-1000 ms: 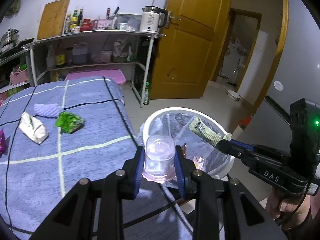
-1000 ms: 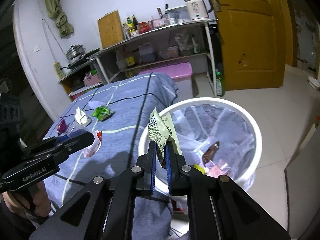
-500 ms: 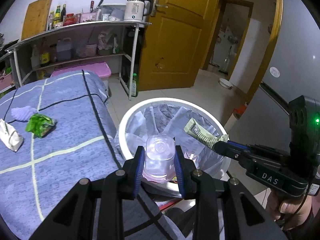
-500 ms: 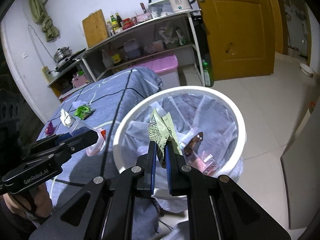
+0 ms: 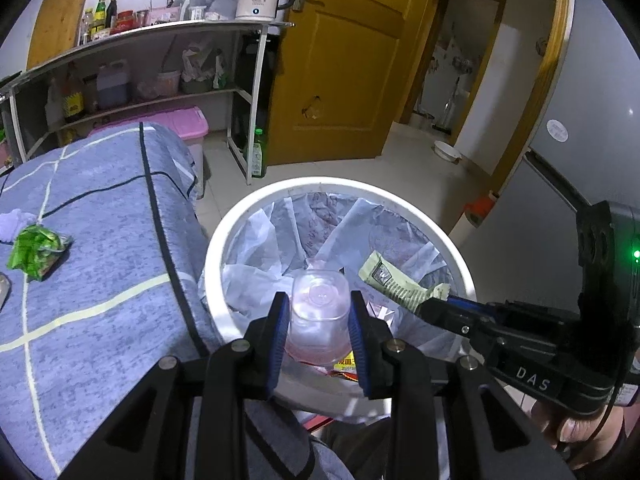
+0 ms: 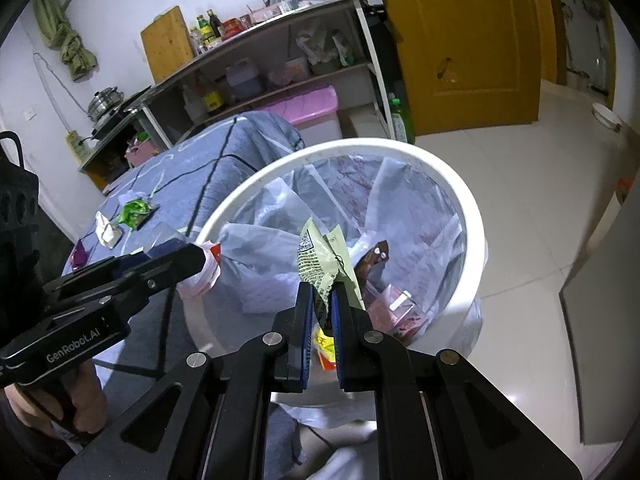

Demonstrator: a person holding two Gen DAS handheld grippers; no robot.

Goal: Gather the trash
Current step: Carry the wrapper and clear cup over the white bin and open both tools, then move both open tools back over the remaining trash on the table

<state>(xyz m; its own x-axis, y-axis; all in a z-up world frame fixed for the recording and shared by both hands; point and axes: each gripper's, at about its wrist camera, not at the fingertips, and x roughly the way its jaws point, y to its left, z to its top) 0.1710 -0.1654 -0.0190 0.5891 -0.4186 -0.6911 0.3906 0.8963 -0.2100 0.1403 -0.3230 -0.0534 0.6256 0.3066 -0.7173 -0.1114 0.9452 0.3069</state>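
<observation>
Blue table (image 5: 100, 288), one bin (image 5: 448, 236), two held: cup (image 5: 318, 316), wrapper (image 6: 324, 264).

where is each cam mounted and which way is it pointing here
Left wrist: on the left gripper, angled down over the white bin; its fingers clamp a clear cup; a hand shows lower right.
Right wrist: on the right gripper, angled down over that bin, pinching a pale green wrapper.
Shared: bin, blue tablecloth, each other's gripper.
</observation>
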